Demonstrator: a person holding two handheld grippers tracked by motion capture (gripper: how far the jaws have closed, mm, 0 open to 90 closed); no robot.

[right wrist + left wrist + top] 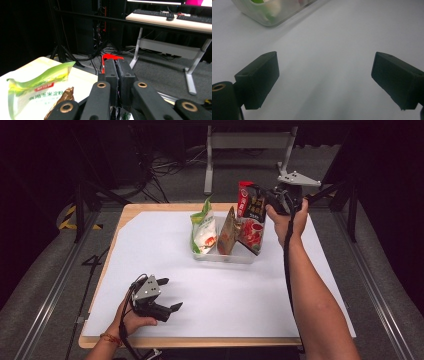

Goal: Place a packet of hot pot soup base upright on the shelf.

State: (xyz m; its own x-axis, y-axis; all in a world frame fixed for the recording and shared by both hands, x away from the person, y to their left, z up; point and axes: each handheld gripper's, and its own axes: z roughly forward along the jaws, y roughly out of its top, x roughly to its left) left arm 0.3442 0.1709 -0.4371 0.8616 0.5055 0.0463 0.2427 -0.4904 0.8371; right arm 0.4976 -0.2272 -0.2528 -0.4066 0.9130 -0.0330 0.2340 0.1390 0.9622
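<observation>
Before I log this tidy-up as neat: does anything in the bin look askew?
Yes. The red pouch leans over the clear bin's right edge, top pinched by the right gripper. The green and brown pouches stand tilted inside it.

bin [220,256]: centre-back of table [150,320]; three pouches in it, side by side

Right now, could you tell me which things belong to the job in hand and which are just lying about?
In the job:
- red pouch, clamped at its top edge by the right gripper
- clear plastic bin
- green pouch and brown pouch standing in it

Lying about:
- left gripper, open, idle on the white sheet
- desk with keyboards
</observation>
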